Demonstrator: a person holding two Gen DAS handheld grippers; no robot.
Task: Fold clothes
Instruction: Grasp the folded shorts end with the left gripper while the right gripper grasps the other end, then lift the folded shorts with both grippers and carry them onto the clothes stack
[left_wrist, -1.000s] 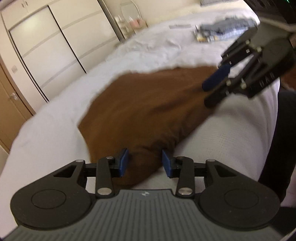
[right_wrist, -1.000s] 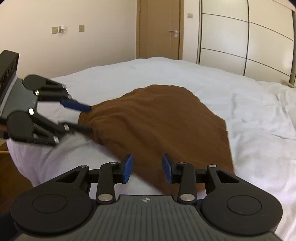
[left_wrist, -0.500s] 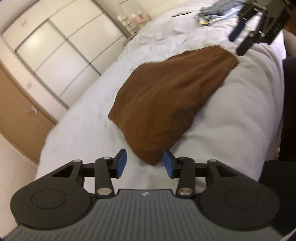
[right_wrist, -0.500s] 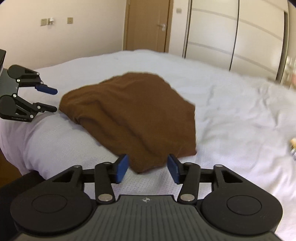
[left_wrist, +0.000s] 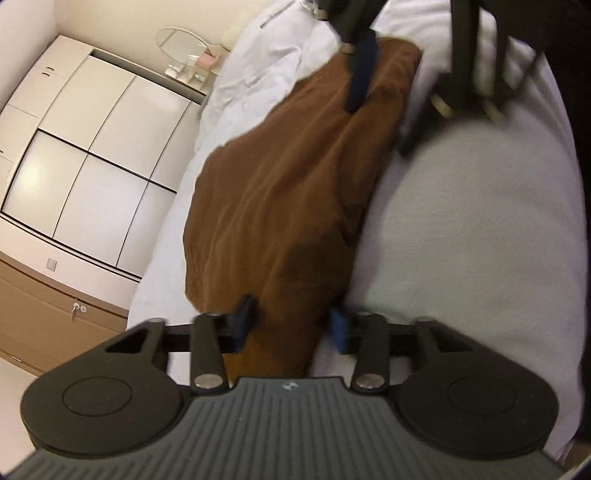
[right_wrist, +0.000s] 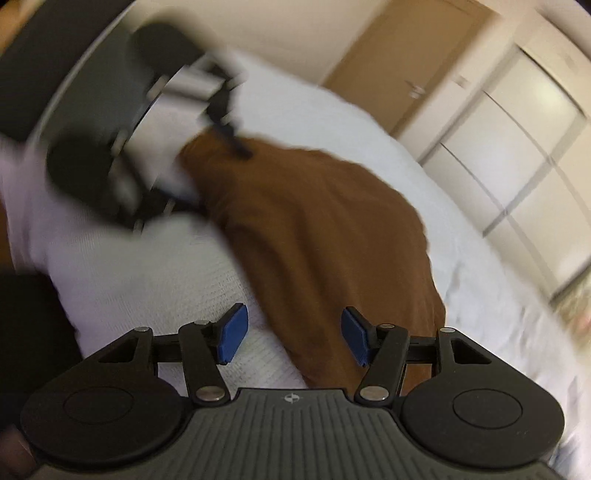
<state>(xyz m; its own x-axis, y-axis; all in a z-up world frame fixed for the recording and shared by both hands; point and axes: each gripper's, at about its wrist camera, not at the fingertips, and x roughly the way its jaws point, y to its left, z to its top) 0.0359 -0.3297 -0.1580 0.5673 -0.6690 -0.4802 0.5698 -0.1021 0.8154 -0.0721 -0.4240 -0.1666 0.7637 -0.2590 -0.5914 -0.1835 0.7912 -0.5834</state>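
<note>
A folded brown garment (left_wrist: 288, 192) lies on the white bed (left_wrist: 461, 229), near its front edge; it also shows in the right wrist view (right_wrist: 325, 229). My left gripper (left_wrist: 291, 326) is open, its blue pads either side of the garment's near corner. My right gripper (right_wrist: 291, 334) is open over the garment's other end, one pad over the bed (right_wrist: 155, 273), one over the cloth. Each gripper shows blurred in the other's view: the right gripper (left_wrist: 380, 99) and the left gripper (right_wrist: 218, 162) both sit at the garment's far end.
White sliding wardrobe doors (left_wrist: 85, 155) and a wooden door (right_wrist: 399, 62) stand behind the bed. An oval mirror with small items (left_wrist: 184, 48) sits on a table by the headboard. Rumpled white bedding (left_wrist: 258, 66) lies beyond the garment.
Both grippers have dropped closer to the garment's two ends and tilted. The left gripper's pads now straddle the near corner. The right gripper has opened wider.
</note>
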